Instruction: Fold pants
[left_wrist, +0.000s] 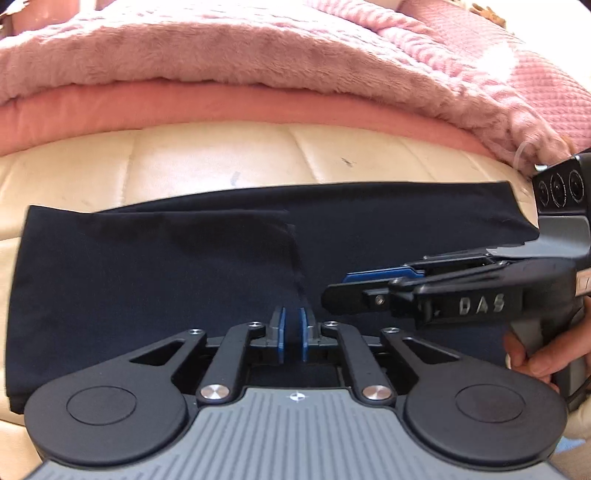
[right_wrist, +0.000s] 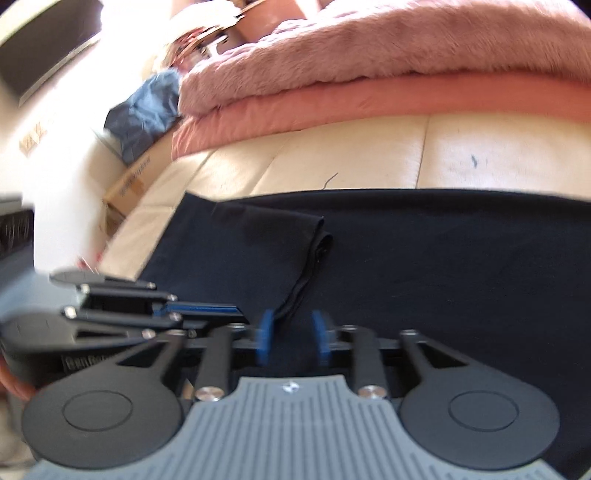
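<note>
Dark navy pants (left_wrist: 147, 280) lie flat on a cream padded surface (left_wrist: 221, 158), with an upper layer folded over on the left. That layer's edge (left_wrist: 295, 258) runs down toward my left gripper (left_wrist: 293, 317). Its blue pads stand a narrow gap apart just above the cloth, and nothing is clearly pinched. My right gripper (left_wrist: 336, 288) comes in from the right, low over the pants. In the right wrist view its pads (right_wrist: 264, 332) stand wide apart, and the fold edge (right_wrist: 314, 258) of the pants (right_wrist: 443, 258) runs in between them. The left gripper (right_wrist: 236, 310) lies close on its left.
A fluffy pink blanket (left_wrist: 221, 48) over a salmon sheet is piled along the far side of the pants. A blue garment (right_wrist: 147, 107) and a cardboard box (right_wrist: 129, 181) sit beyond the left end. A hand (left_wrist: 535, 354) holds the right gripper's handle.
</note>
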